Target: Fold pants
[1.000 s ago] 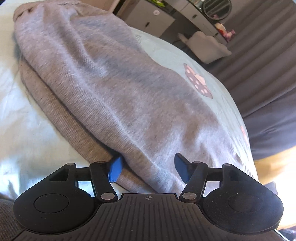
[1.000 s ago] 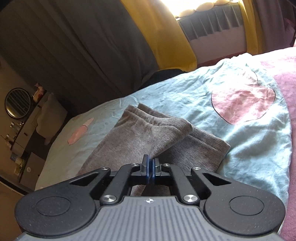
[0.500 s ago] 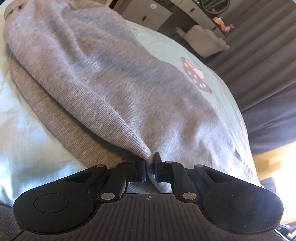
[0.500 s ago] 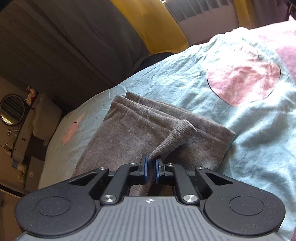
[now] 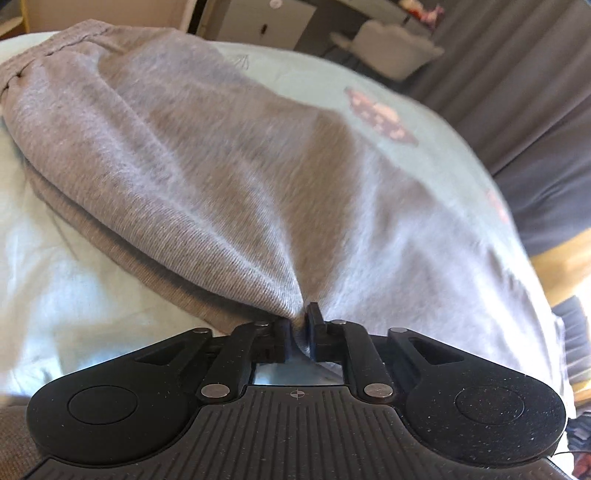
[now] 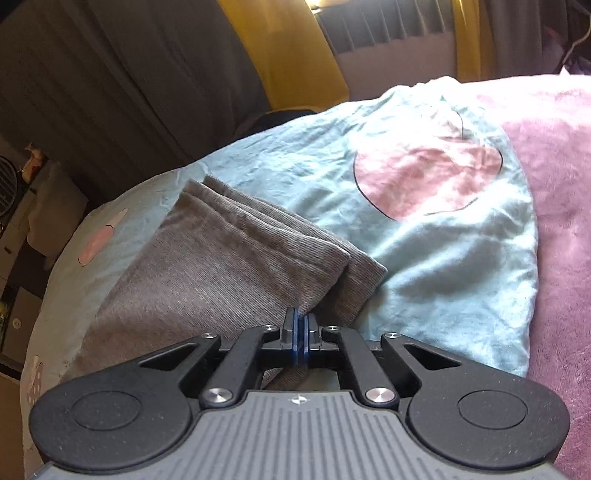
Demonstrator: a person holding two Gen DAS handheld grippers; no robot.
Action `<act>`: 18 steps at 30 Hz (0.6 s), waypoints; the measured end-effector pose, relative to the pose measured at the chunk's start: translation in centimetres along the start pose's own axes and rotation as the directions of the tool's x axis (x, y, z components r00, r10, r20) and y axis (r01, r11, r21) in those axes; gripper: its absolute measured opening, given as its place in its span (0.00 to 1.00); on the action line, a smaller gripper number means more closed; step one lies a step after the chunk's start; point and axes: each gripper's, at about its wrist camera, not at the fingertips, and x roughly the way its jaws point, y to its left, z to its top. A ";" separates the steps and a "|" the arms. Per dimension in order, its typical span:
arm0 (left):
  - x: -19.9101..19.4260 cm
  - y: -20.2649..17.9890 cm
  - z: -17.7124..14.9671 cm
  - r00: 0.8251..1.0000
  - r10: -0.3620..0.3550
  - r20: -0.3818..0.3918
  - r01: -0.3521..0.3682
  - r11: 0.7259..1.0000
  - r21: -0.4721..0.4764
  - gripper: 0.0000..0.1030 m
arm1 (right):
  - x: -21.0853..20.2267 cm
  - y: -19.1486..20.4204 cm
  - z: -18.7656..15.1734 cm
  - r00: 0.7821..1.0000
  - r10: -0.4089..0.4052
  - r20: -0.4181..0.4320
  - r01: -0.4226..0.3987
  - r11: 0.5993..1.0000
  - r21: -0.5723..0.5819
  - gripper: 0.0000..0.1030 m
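Grey pants lie folded lengthwise on a light blue bedsheet, waistband at the far left. My left gripper pinches a bunched ridge of the top layer at the near edge; its jaws are easing open, with cloth still pressed between the pads. In the right wrist view the stacked leg ends lie on the sheet. My right gripper is at the near edge of the upper leg. Its jaws are closing, blue pads nearly together, and a thin fold of the hem runs into the tips.
A pink fleece blanket covers the bed to the right of the leg ends. Dark curtains and a yellow curtain hang past the far side. A white chair and cabinets stand past the bed.
The left gripper went from wide open around the pants' edge to pinched on it, gathering the cloth into a ridge. The right gripper sank and the raised leg end came down flatter.
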 end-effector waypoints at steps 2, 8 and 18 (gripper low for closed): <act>-0.3 -0.3 -0.1 1.000 0.004 0.011 -0.004 1.000 0.023 0.25 | 0.0 0.0 0.2 1.000 -0.015 -0.004 0.015 1.000 -0.012 0.05; -1.8 -1.2 -0.3 0.999 -0.017 0.037 0.015 0.999 0.051 0.52 | -0.3 0.0 0.9 1.000 0.010 0.028 -0.010 1.000 0.004 0.16; -4.4 -1.0 1.2 0.991 -0.022 0.130 0.026 0.999 -0.027 0.70 | 0.3 2.4 0.4 0.985 -0.141 0.102 0.153 0.981 -0.122 0.03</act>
